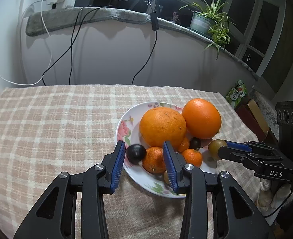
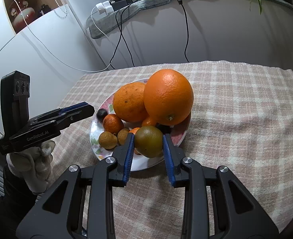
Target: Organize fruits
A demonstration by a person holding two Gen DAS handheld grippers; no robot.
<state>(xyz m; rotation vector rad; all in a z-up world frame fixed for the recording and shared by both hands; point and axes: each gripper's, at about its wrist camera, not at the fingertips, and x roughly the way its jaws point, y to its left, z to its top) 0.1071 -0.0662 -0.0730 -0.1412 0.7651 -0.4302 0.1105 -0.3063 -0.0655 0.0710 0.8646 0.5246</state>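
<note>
Right tool: my right tool grips a green-brown fruit between its blue pads, at the near rim of the plate; the left camera shows the same fruit at that tool's tip, just off the plate's right edge.
Left tool: my left tool is open and holds nothing, its fingers spread over the plate's near side, with a dark plum and a mandarin showing between them.
Plate: floral, on the checked cloth that covers the counter.
Fruit on plate: two big oranges side by side, one speckled and one smooth, touching; a second mandarin and a second dark plum sit just in front of them.
Small fruit: two tan round ones lie at the plate's left edge in the right camera.
Beyond: cables hang down the wall from a sill with a potted plant.
</note>
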